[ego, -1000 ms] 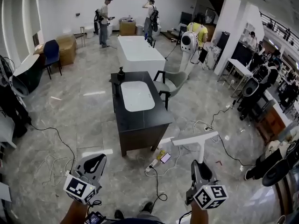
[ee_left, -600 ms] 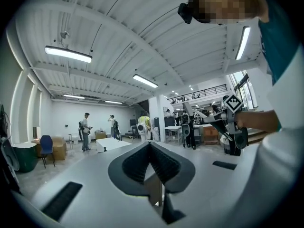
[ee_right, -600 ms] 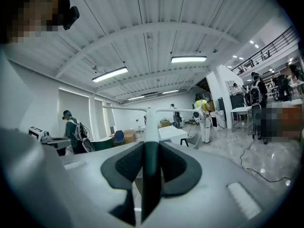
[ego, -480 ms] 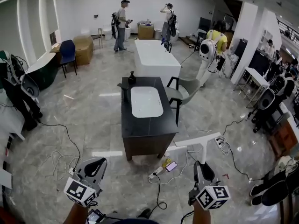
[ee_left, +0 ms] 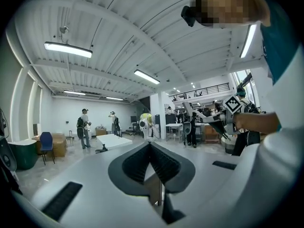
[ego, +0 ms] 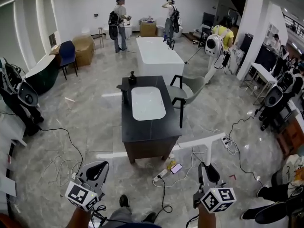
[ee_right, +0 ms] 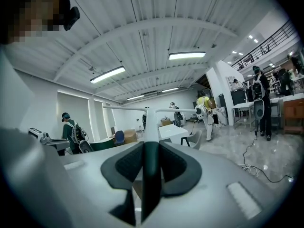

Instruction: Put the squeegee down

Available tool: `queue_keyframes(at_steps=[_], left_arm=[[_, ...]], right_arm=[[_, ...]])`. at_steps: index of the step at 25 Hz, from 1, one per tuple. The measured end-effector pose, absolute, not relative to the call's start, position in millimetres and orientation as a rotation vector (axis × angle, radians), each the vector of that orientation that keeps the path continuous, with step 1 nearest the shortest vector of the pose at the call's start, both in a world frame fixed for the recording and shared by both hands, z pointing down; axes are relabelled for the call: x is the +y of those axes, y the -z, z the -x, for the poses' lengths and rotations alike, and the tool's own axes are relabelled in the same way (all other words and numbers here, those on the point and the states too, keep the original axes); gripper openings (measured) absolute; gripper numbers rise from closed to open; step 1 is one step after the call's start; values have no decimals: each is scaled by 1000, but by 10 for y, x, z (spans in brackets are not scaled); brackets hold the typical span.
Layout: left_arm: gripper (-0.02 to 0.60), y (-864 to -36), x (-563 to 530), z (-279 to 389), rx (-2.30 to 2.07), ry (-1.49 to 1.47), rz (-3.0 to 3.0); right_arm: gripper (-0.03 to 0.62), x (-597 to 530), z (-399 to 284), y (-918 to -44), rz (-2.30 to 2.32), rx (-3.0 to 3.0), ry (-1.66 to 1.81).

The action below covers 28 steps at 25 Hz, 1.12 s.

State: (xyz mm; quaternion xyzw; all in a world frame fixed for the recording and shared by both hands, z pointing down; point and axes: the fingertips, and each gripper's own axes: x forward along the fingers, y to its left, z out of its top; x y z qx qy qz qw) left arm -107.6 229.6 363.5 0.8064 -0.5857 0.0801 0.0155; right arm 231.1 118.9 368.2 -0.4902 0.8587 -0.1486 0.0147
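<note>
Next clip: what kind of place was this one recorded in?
Probably a large indoor robotics or data-collection hall, not a home: a lone dark vanity cabinet with a white basin stands mid-floor, cables trail over the polished floor, and people wearing backpacks work at the far end.

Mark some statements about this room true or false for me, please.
1. The right hand-held gripper holds the squeegee. True.
2. The left hand-held gripper is wide open. False: its jaws are together, with nothing between them.
3. The squeegee lies on the dark table. False: it is held in the air, off the table's near corner.
4. A grey chair stands beside the table. True.
</note>
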Motion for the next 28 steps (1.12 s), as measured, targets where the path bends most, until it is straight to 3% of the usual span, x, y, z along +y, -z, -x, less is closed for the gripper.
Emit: queue_keyframes(at_steps=[17,28], left_arm=[[6,-3527,1044,1756,-1496,-153,-2755],[6,-3801,635,1799,-1359,-143,-2772]], right_arm=[[103,888,-1643,-3411,1831,2490,388],[103,738,-1583,-3506,1945,2442,390]])
